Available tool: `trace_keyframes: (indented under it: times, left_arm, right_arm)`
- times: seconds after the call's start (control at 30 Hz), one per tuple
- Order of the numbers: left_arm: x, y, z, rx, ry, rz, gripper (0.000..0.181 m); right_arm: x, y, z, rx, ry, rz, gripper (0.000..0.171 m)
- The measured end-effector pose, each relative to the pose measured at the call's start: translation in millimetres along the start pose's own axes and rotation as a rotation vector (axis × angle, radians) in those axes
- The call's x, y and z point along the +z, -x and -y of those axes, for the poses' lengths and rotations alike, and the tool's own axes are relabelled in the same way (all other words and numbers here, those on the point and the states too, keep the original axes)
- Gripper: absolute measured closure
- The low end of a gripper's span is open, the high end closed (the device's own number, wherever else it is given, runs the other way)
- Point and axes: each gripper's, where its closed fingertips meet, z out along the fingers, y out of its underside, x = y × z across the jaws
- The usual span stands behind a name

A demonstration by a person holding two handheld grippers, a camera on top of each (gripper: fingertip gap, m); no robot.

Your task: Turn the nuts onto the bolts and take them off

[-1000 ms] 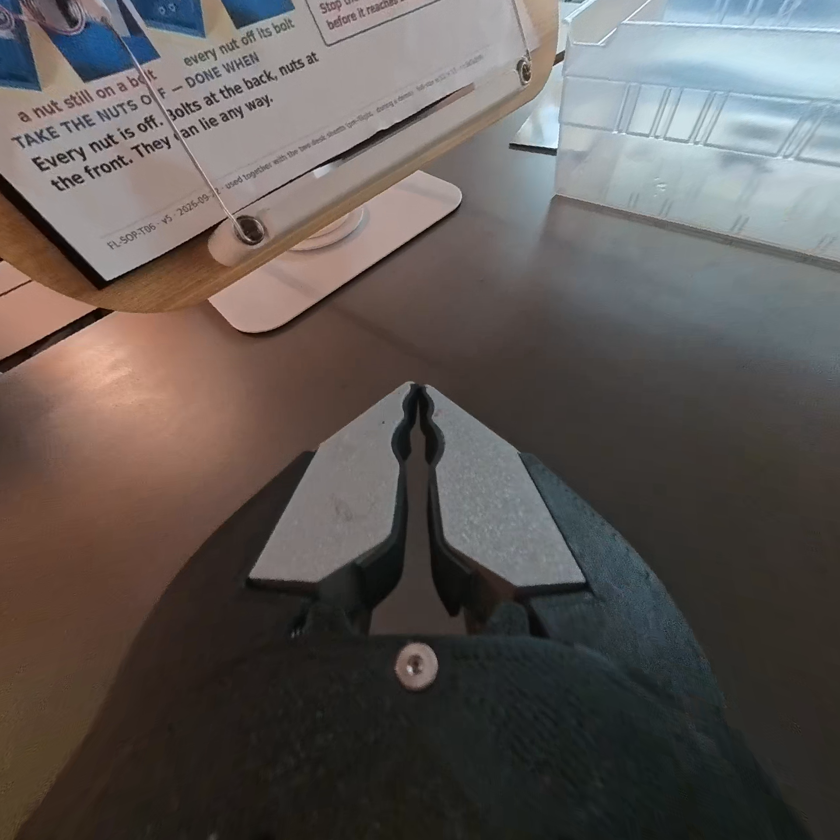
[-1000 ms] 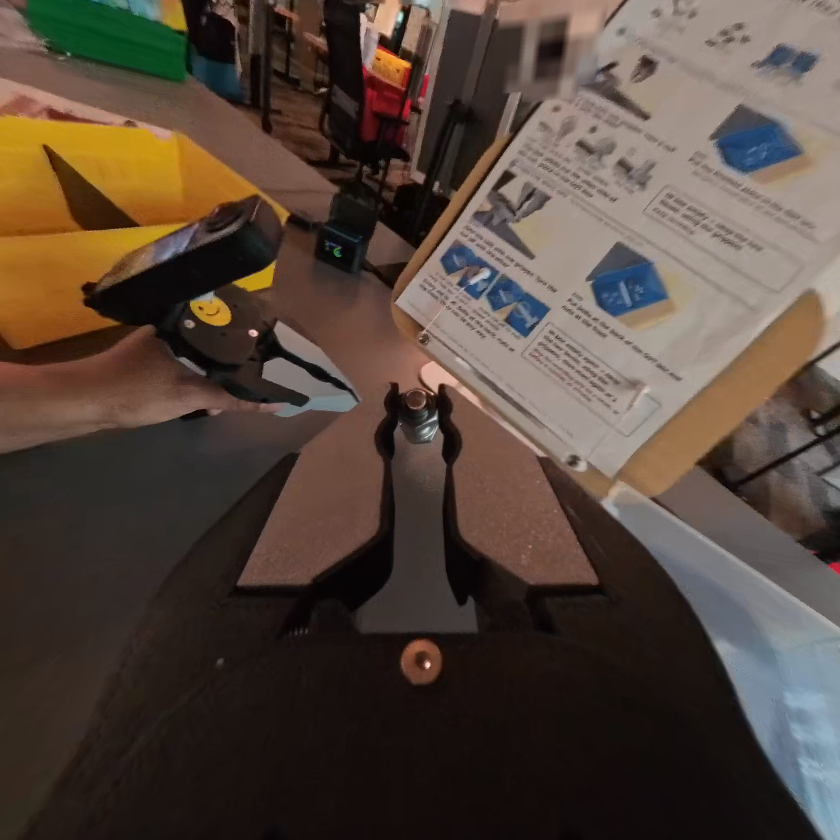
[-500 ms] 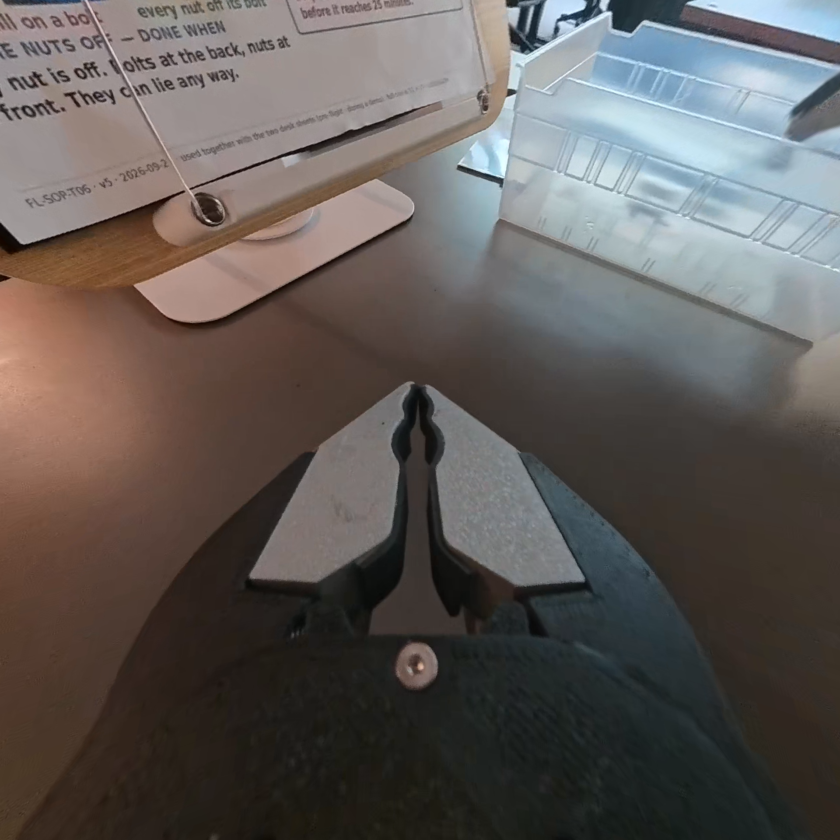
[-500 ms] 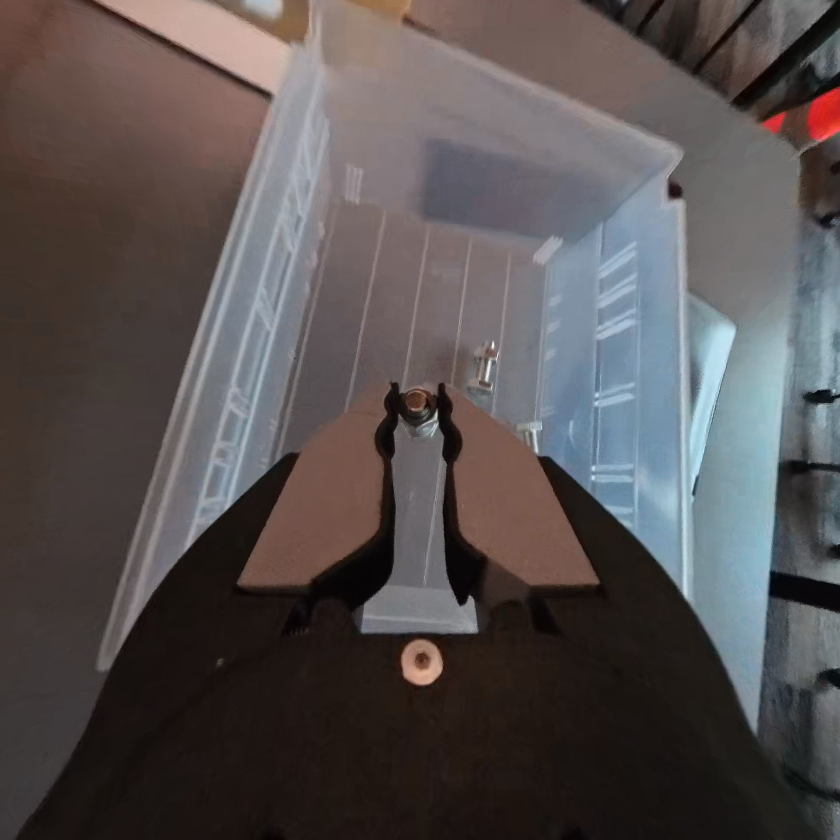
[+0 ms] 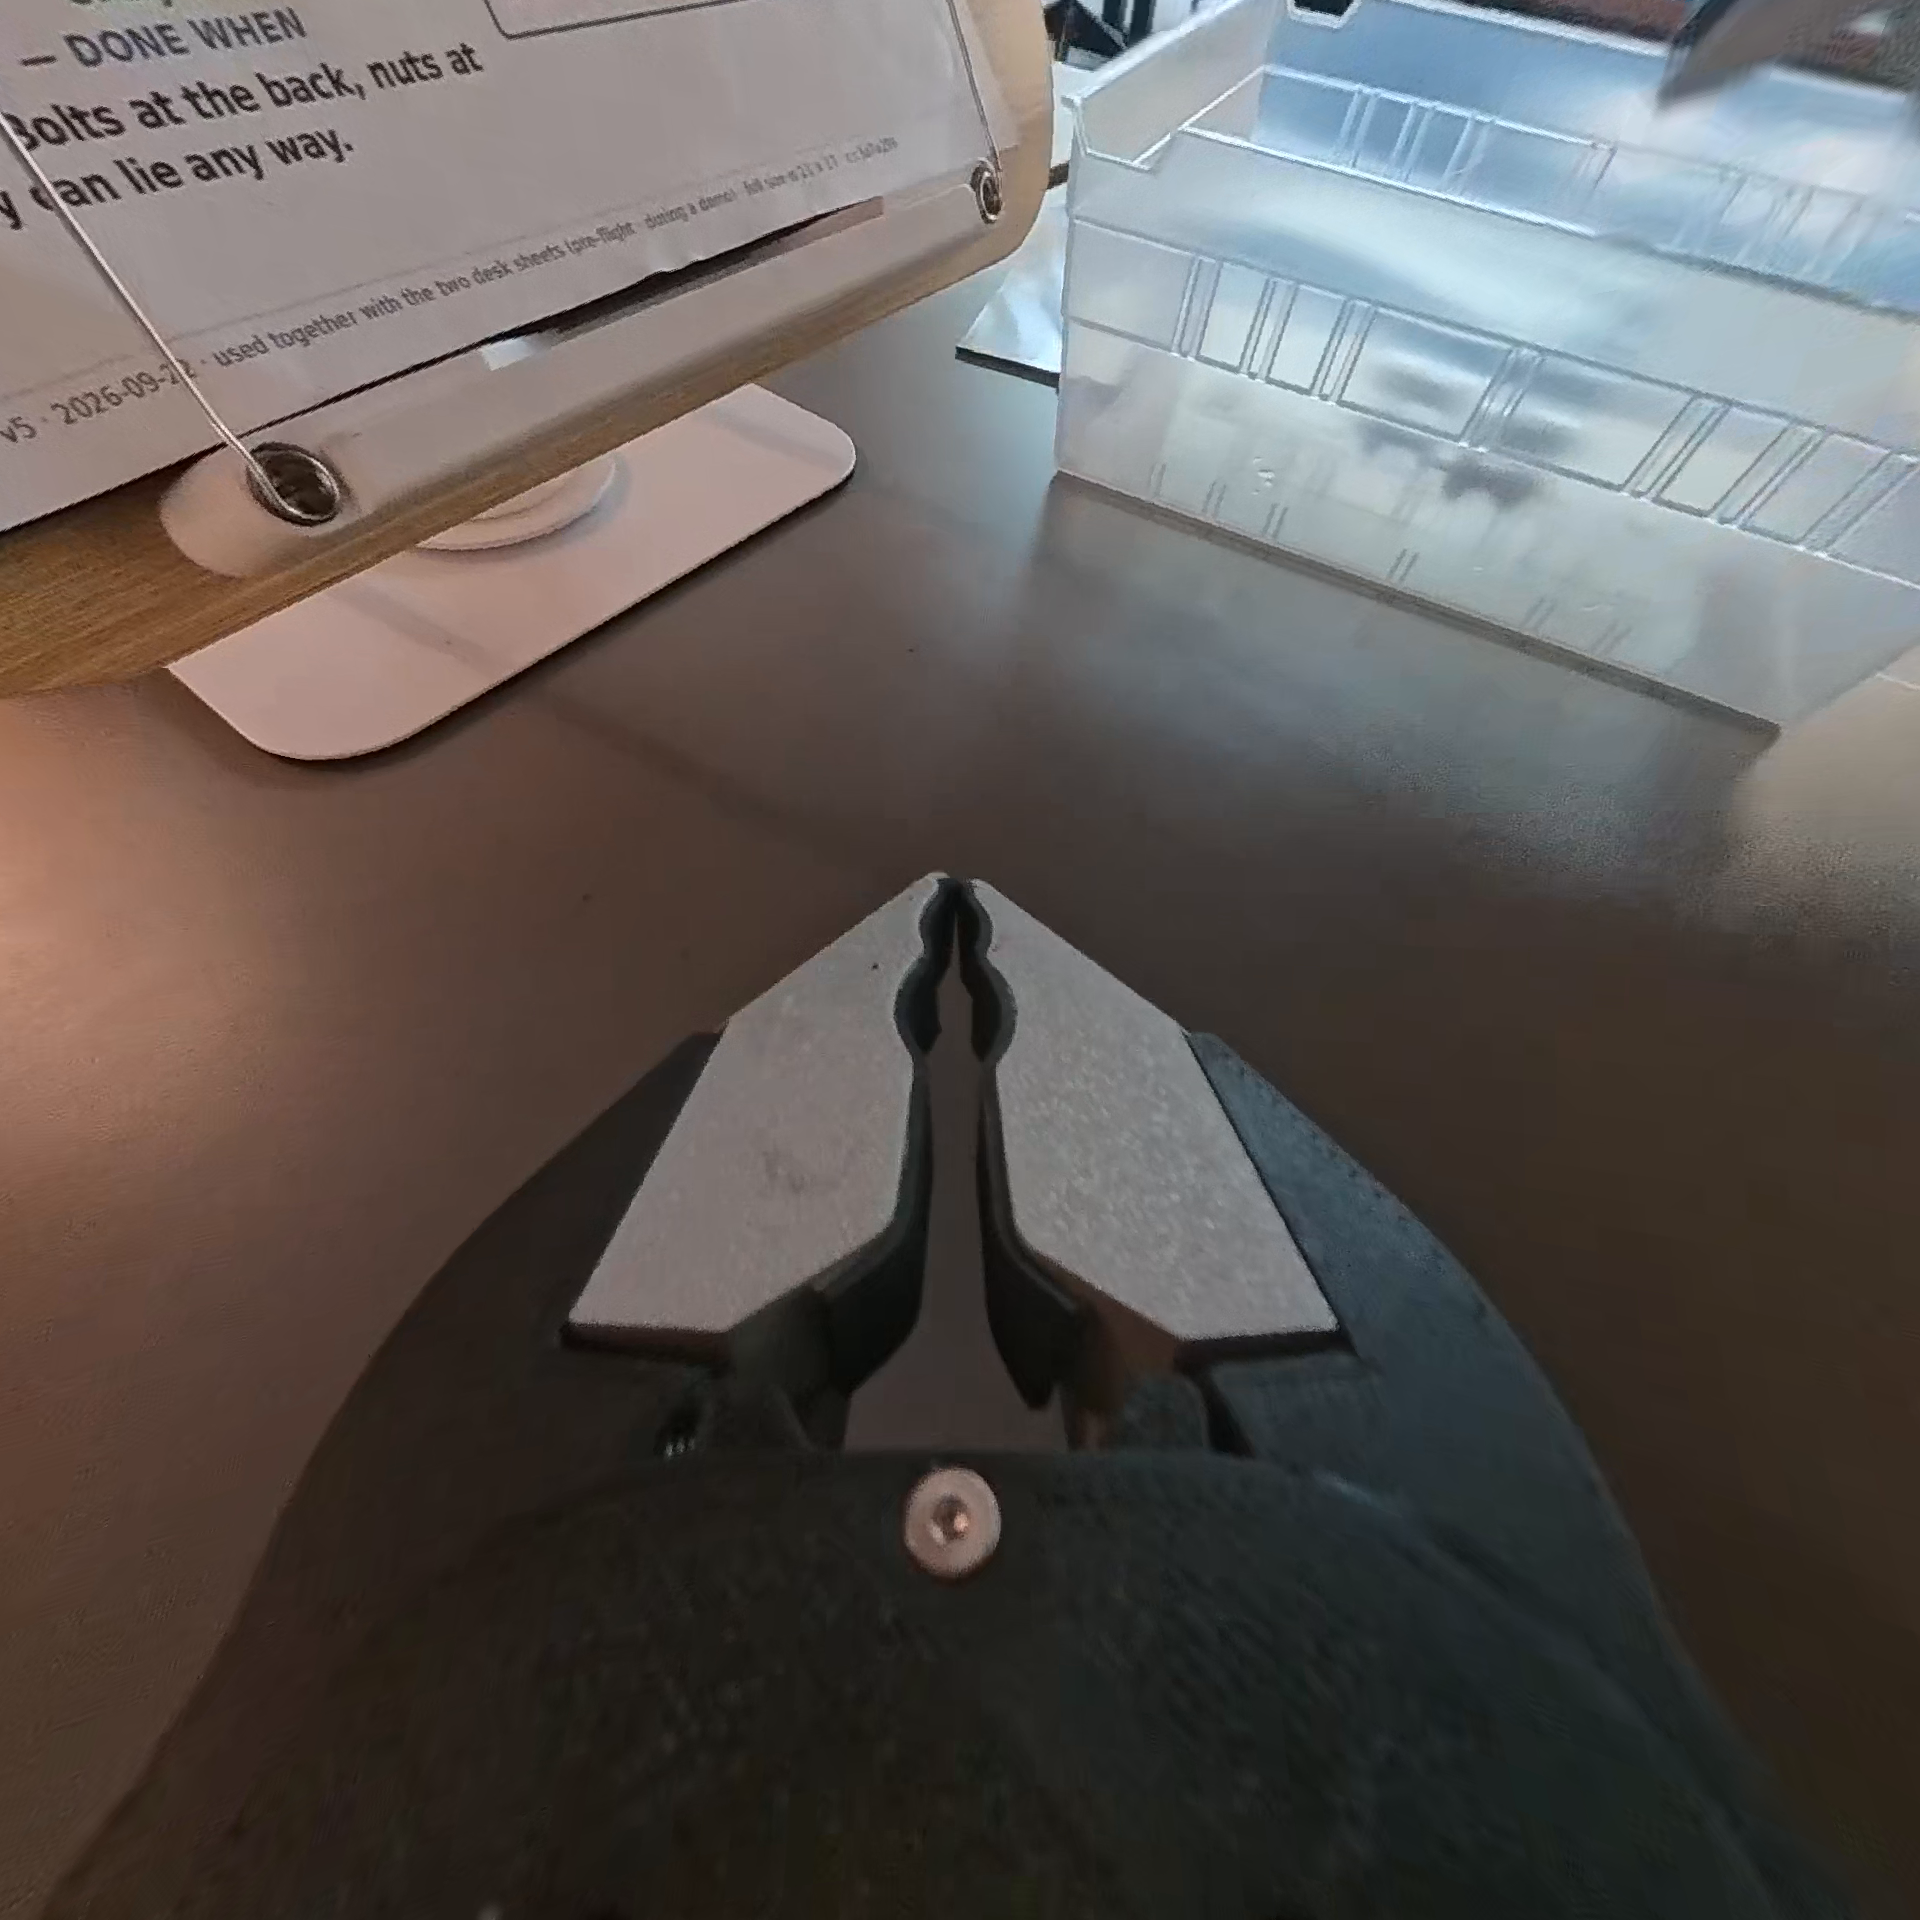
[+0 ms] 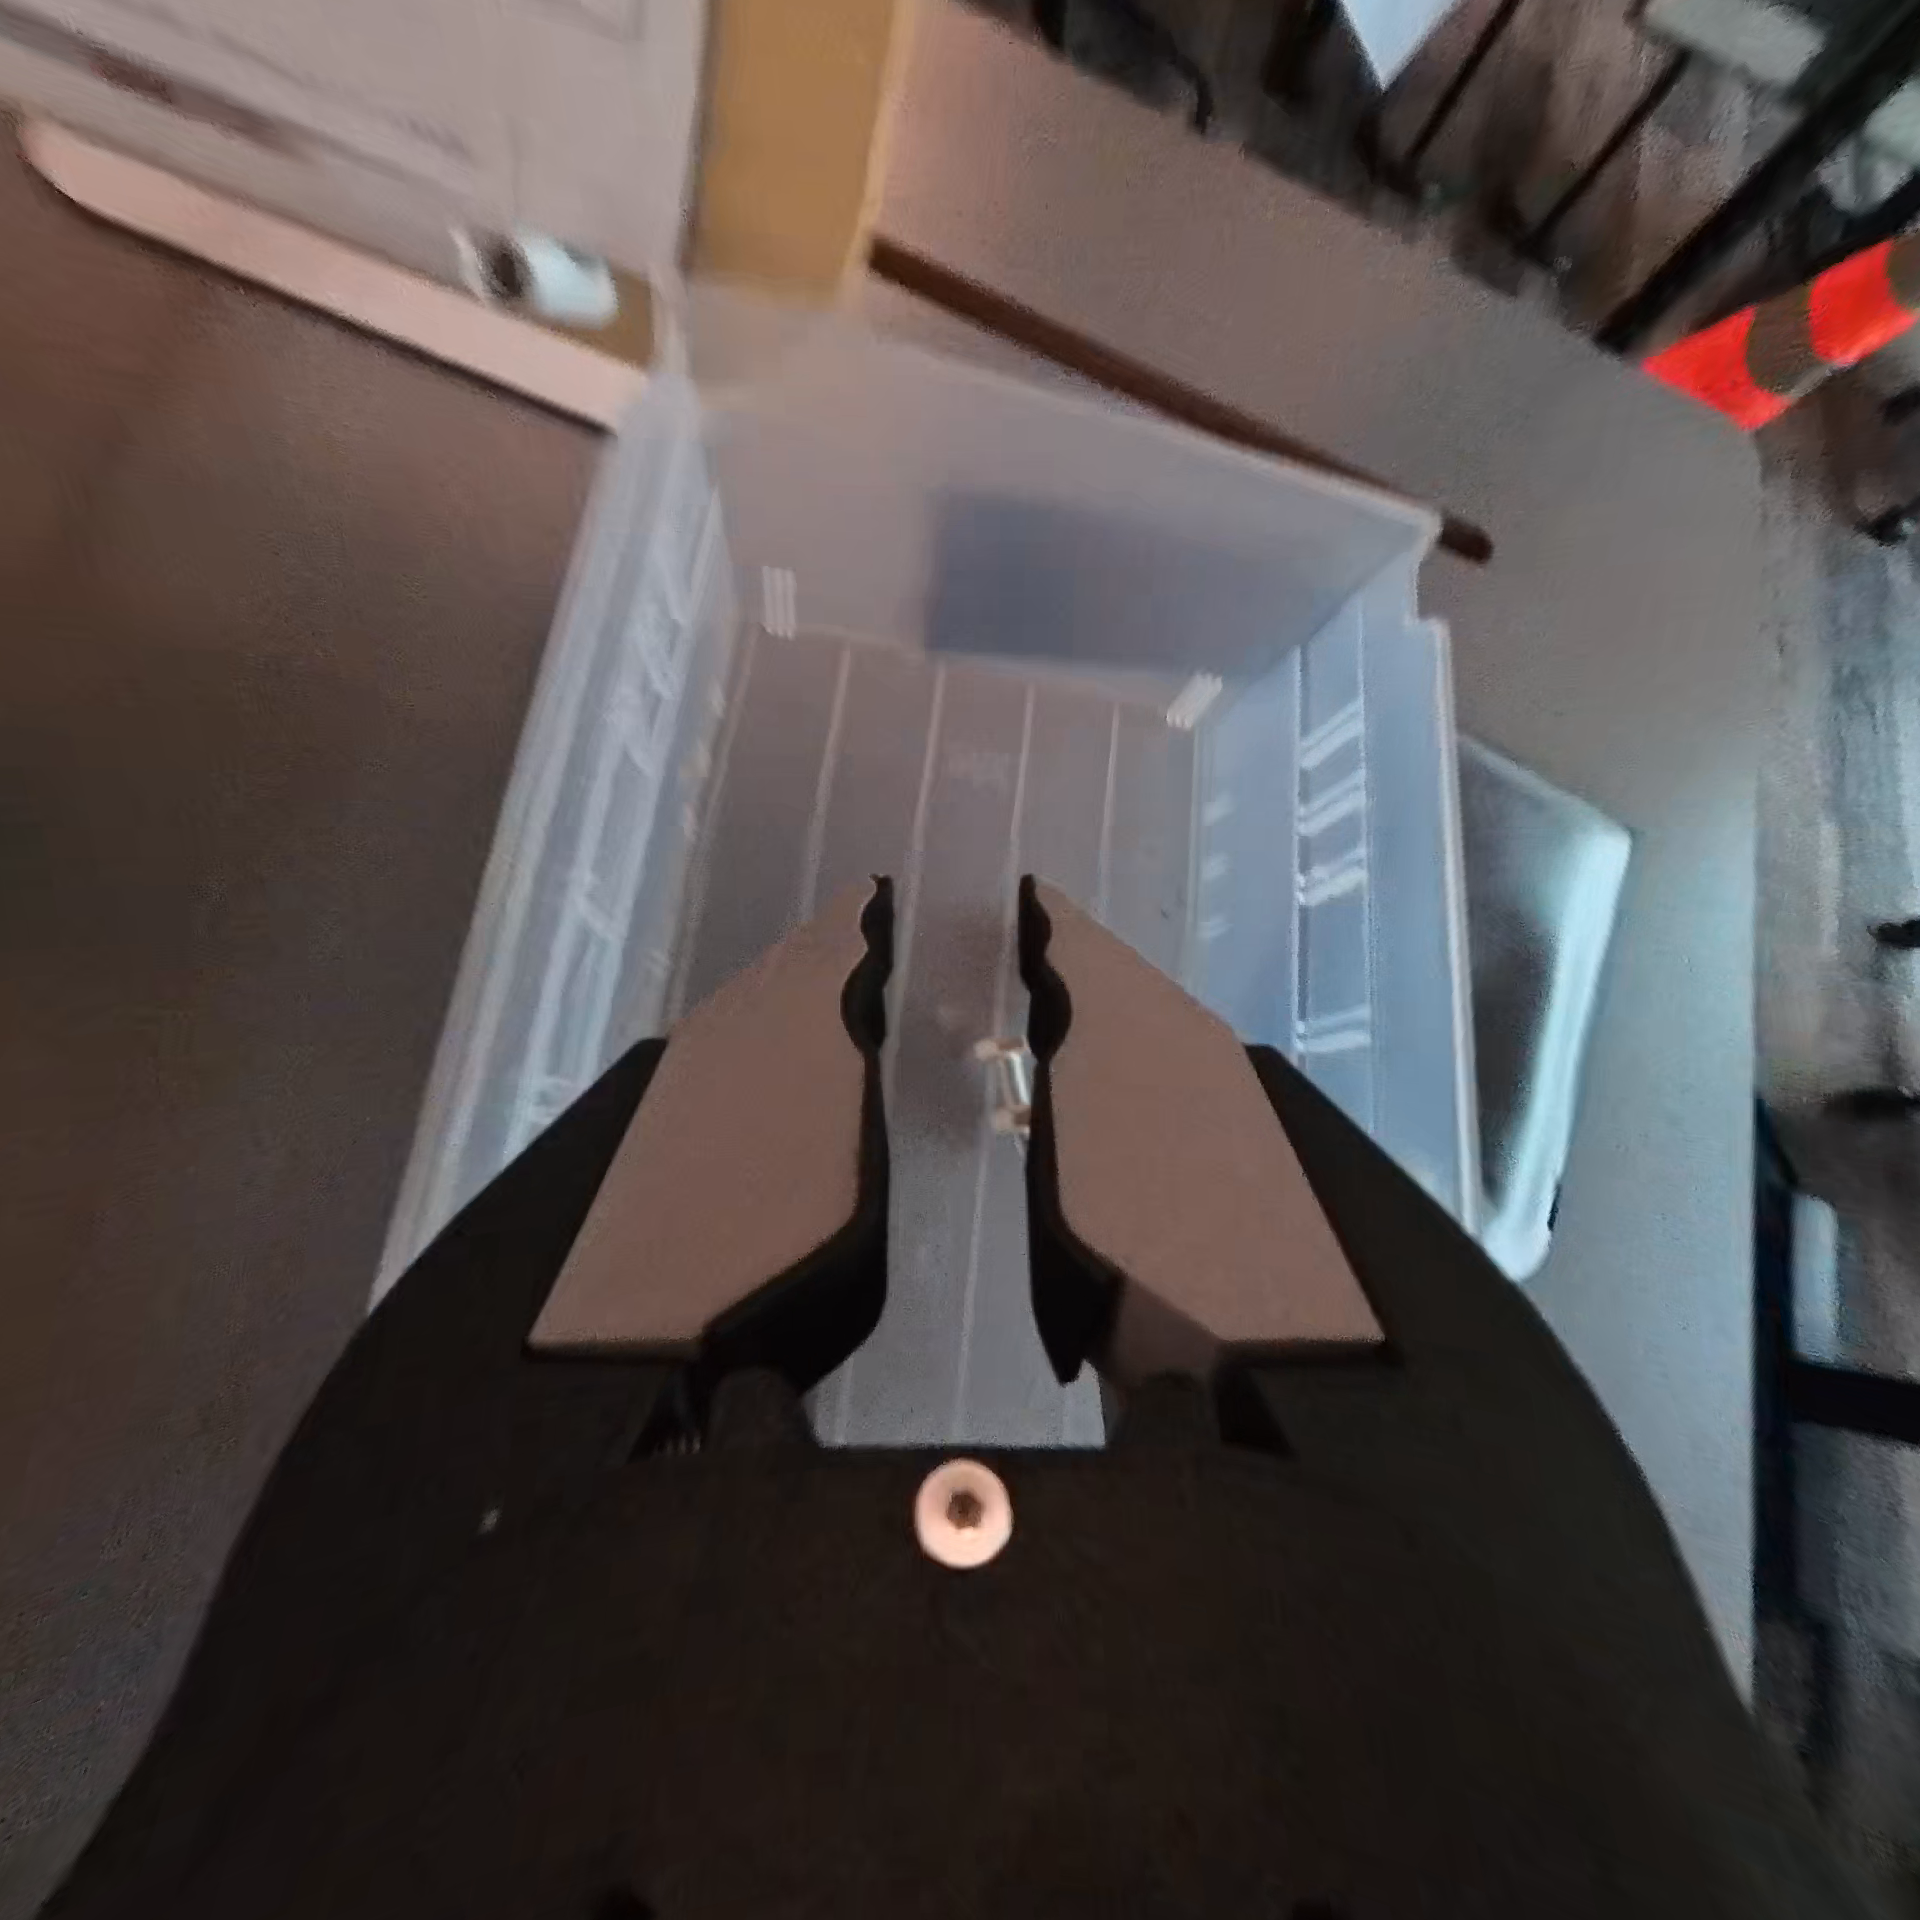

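Bolt (image 6: 1006, 1081): small, silvery, lying on the floor of the clear plastic bin (image 6: 644, 831), toward its right side and near end; blurred, so whether a nut sits on it cannot be told.
Right gripper (image 6: 951, 899): poised above the bin, pointing down into it, jaws parted, holding nothing; the bolt shows in the gap just beside the right finger.
Left gripper (image 5: 954, 894): low over the dark table (image 5: 416, 935), fingertips pressed together, empty.
Bin, left wrist view (image 5: 1455, 436): far right on the table.
Instruction sheet (image 5: 468, 156): clipped to a wooden board (image 5: 125, 613) on a white stand base (image 5: 540, 592), far left.
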Motion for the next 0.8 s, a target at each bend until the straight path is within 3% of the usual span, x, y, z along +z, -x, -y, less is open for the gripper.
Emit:
trace_keyframes:
  times: [0.13, 0.27, 0.33, 0.6, 0.7, 0.8]
  left_arm:
    - [1, -6, 0, 0.023, 0.003, -0.022, 0.181]
    - [2, -6, -1, 0.043, 0.009, 0.006, 0.181]
    - [1, -6, -1, 0.052, 0.006, 0.014, 0.181]
    - [2, -25, -1, 0.055, 0.02, -0.073, 0.181]
    - [3, -32, -2, 0.07, 0.033, -0.088, 0.181]
    - [6, -34, -3, 0.068, 0.035, -0.093, 0.181]
  right_arm:
    - [-45, 77, 60, -0.024, -0.237, 0.245, 0.143]
    - [-61, 163, 83, -0.072, -0.363, 0.468, 0.133]
    - [-49, 191, 82, -0.045, -0.381, 0.537, 0.122]
    - [50, 256, 48, -0.063, -0.278, 0.672, 0.125]
    - [61, 263, 42, -0.066, -0.263, 0.727, 0.125]
    - [71, 254, 27, -0.163, -0.268, 0.632, 0.129]
